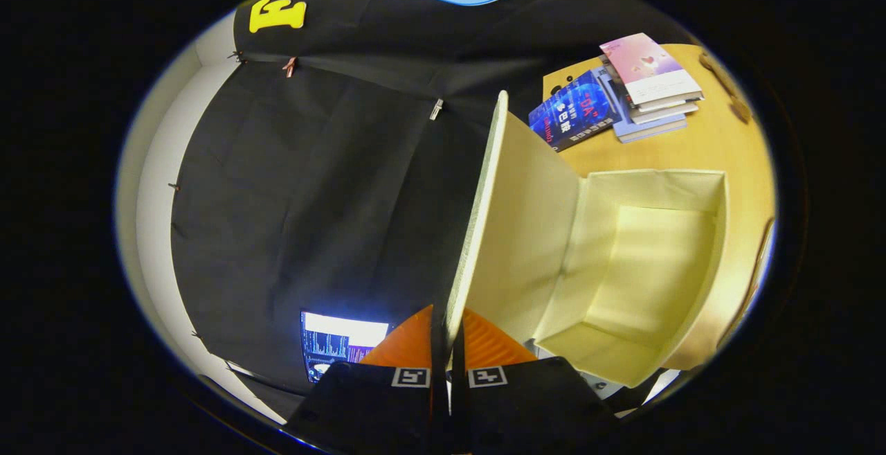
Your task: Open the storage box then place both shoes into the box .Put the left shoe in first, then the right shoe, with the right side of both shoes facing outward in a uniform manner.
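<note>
My gripper (448, 341) is shut on the lid (516, 219) of the pale cream storage box (647, 268). Both fingers pinch the lid's thin edge, which runs straight ahead of them. The lid is swung up and stands away from the box's mouth. The view is rolled sideways. The box's inside is bare and cream-coloured, with nothing in it. It rests on a yellow wooden table (720, 143).
A small stack of books (651, 84) and a dark blue book (574, 110) lie on the table beyond the box. A lit screen (339, 348) glows beside my fingers, in front of the black cloth wall (311, 185).
</note>
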